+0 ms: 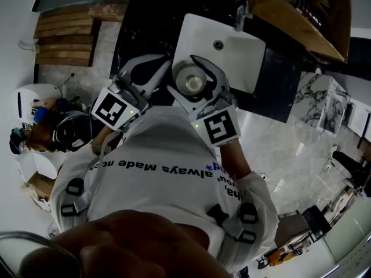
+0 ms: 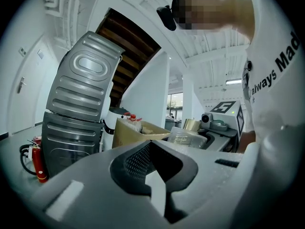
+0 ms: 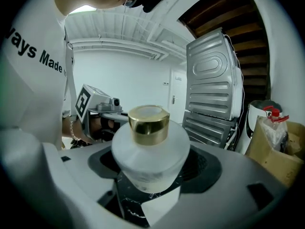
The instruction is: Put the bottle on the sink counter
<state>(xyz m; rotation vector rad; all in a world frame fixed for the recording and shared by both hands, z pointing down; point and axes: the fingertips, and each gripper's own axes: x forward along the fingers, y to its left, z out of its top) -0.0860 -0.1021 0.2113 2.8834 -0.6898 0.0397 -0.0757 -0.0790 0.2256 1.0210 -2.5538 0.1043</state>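
Right gripper (image 3: 151, 187): your jaws pinch the bottle (image 3: 150, 151) round its lower body. The bottle is frosted white and upright, and its gold cap (image 3: 148, 123) stands above the jaw tops.

Left gripper (image 2: 153, 162): your jaws are pressed together, with only their own dark hollow between them. It sits just beside the right gripper's jaws.

Cardboard box (image 3: 279, 151), well out to the right of the bottle-holding jaws: it is open-topped and holds a crumpled clear bag and a red-capped item (image 3: 271, 112).

Grey ribbed panel (image 3: 214, 80), beyond the jaws and left of the box: it stands tilted.

Sink basin (image 1: 237, 45), just ahead of the right jaws in the head view: it is white and set in a dark counter (image 1: 278, 86). The bottle overlaps the basin's near edge, and its height above that edge cannot be told.
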